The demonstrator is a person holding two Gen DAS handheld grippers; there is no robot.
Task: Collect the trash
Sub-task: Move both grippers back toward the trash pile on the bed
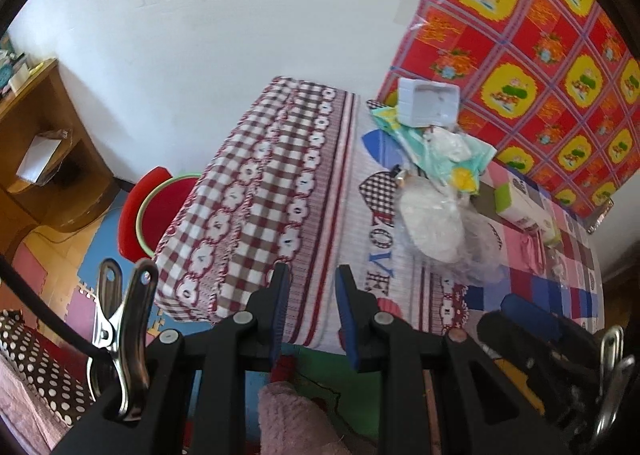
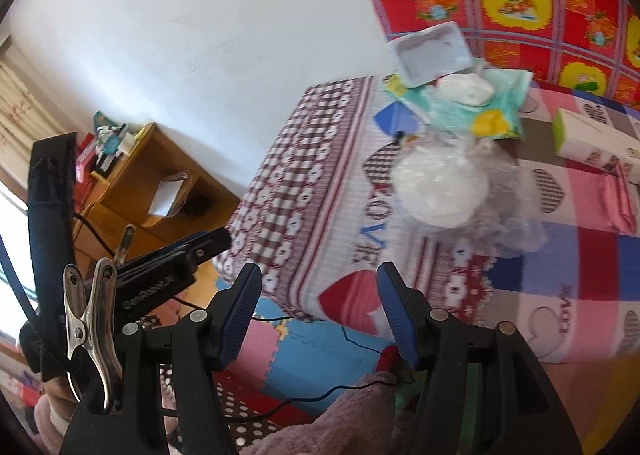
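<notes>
**Jaws spread, trash ahead on the bed**

Both jaws stand apart and hold nothing: our left gripper (image 1: 312,291) narrowly, our right gripper (image 2: 318,295) wider. We judge both are ready to reach. Trash sits piled right of centre in both views: clear bag (image 2: 444,191), wrapper (image 2: 480,107), tray (image 2: 432,51), with a box (image 2: 592,143) beside it. The bed (image 2: 320,215) edge lies just ahead of the fingers, open sheet before the pile.

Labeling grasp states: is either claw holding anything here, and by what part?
Nothing held. Left claw and right claw are both open with empty gaps, short of the trash on the bed: clear plastic bag, white tray, green wrapper.
</notes>
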